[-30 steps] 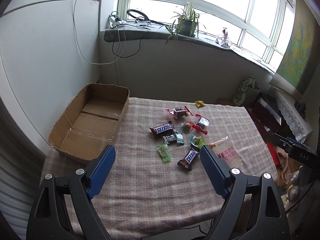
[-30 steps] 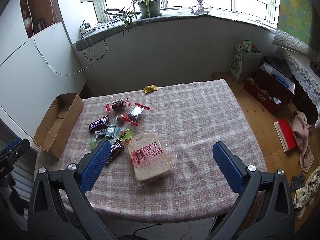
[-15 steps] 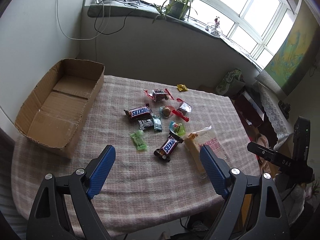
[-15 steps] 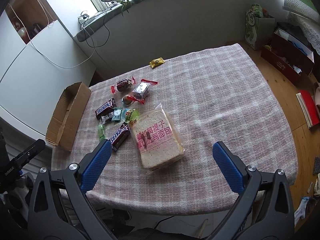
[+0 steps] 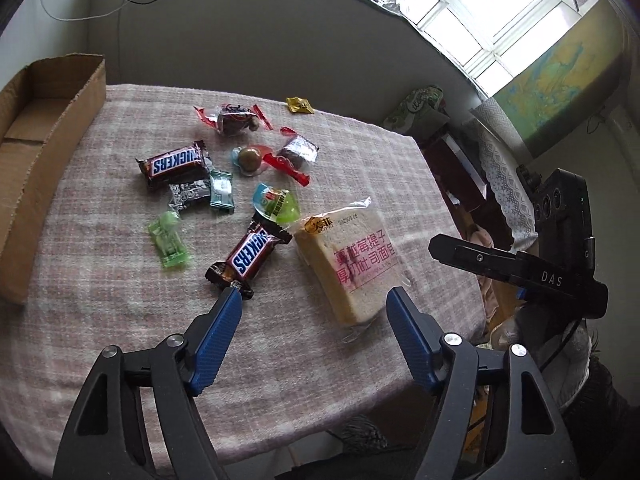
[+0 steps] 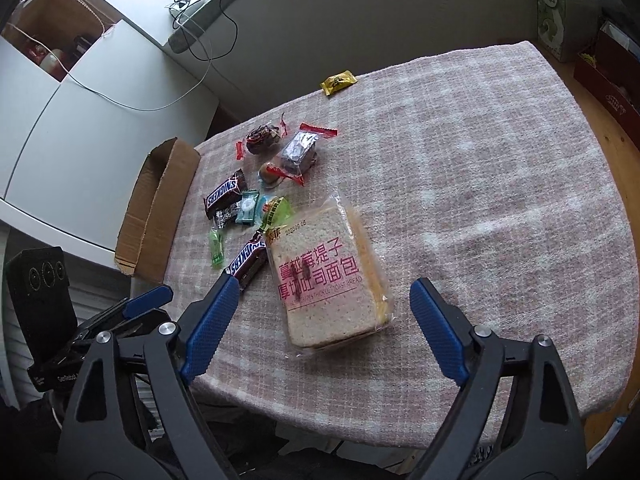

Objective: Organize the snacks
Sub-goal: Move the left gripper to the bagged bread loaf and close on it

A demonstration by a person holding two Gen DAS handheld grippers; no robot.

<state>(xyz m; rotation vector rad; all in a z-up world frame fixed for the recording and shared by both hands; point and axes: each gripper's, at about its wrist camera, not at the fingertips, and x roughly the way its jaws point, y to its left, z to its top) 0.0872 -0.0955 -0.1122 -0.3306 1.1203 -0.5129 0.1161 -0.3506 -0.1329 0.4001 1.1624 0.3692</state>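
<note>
A bagged slice of toast bread (image 5: pixel 352 264) (image 6: pixel 328 276) lies on the checked tablecloth near the front edge. Left of it sit two Snickers bars (image 5: pixel 248 256) (image 5: pixel 174 164), a green jelly cup (image 5: pixel 276 204), a green candy (image 5: pixel 168 240) and several small wrapped sweets. My left gripper (image 5: pixel 314 300) hovers above the cloth just in front of the bread and the near Snickers bar, its jaws closing with nothing between the pads. My right gripper (image 6: pixel 324 292) hangs over the bread's near end, jaws closing, pads clear of the bag.
An open cardboard box (image 5: pixel 36 136) (image 6: pixel 156 204) stands at the table's left edge. A yellow sweet (image 5: pixel 300 106) (image 6: pixel 338 82) lies alone at the far side. Bare cloth (image 6: pixel 480 184) spreads to the right. Bags and boxes (image 6: pixel 600 52) stand on the floor beyond the table.
Both grippers have tipped downward and come lower and closer to the snacks. The jaws of both have narrowed a little. Nothing on the table has moved.
</note>
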